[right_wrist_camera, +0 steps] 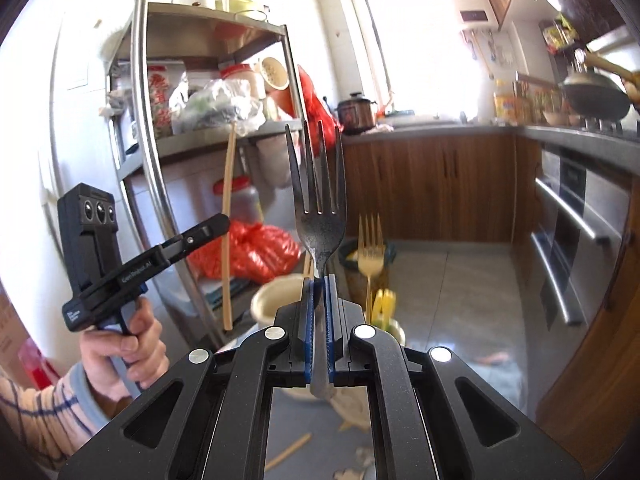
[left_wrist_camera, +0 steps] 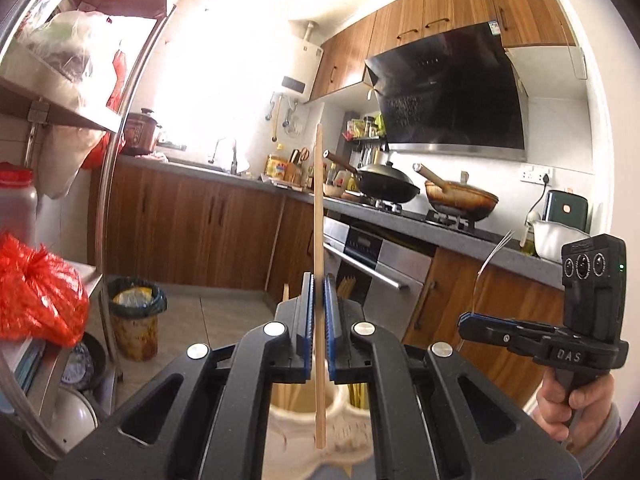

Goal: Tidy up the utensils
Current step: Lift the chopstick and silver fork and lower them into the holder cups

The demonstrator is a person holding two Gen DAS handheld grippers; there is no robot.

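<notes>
L gripper [left_wrist_camera: 319,280]: blue-padded fingers pressed together on a single wooden chopstick [left_wrist_camera: 319,216], held upright, its top reaching well above the fingertips, its lower end hanging below the jaws over a cream utensil holder [left_wrist_camera: 300,412]. More chopsticks [left_wrist_camera: 345,286] stand in that holder just behind the fingers.

R gripper [right_wrist_camera: 319,280]: fingers pinching the handle of a steel fork [right_wrist_camera: 318,200], tines up, handle end showing below the pads. A gold fork [right_wrist_camera: 370,248] stands tines up in the holder [right_wrist_camera: 266,300] just beyond, next to sth yellow I can't identify.

In the R view the L gripper [right_wrist_camera: 219,224] sits at left w/ its chopstick [right_wrist_camera: 228,220] near vertical, in front of a steel shelf rack [right_wrist_camera: 140,120]. In the L view the R gripper [left_wrist_camera: 468,320] is at right, edge-on. A black wok [left_wrist_camera: 386,184] sits on the hob on the worktop [left_wrist_camera: 460,236] along the far wall.
</notes>
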